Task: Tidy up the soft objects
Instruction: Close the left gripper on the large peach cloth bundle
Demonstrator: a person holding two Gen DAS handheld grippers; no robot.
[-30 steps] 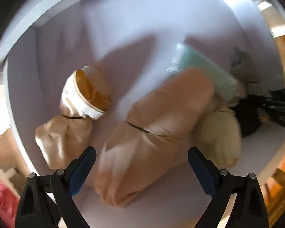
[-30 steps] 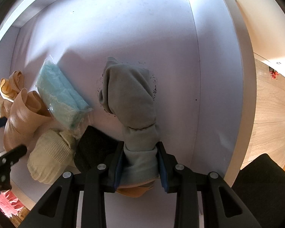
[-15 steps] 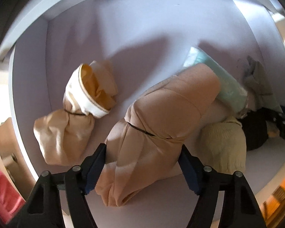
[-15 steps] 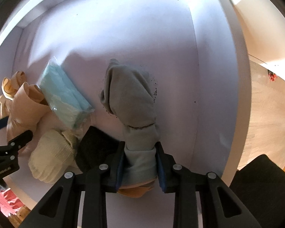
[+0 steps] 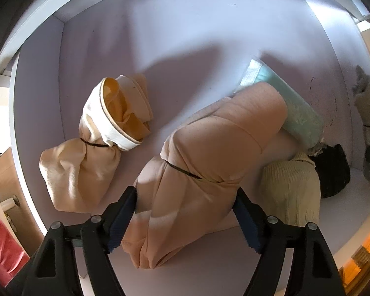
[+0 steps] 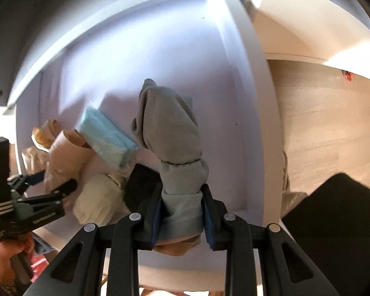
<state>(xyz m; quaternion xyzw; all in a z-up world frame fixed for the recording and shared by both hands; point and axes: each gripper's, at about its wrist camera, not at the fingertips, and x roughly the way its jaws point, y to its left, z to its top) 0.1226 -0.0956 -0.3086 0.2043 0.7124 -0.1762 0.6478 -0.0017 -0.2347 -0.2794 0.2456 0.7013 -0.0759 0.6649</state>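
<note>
Inside a white drawer [image 5: 185, 37], the left gripper [image 5: 185, 209] pinches a peach bundle [image 5: 209, 153], its jaws easing slightly apart. Crowded against it lie a teal packet [image 5: 296, 108], cream roll [image 5: 291, 192] and black roll [image 5: 335, 172]; a tan bundle [image 5: 86, 162] lies apart. The right gripper [image 6: 181, 214] is clamped tight on a grey bundle [image 6: 170, 128], beside the black roll.

No legible text; blurred white lettering on left claw [image 6: 59, 180].
</note>
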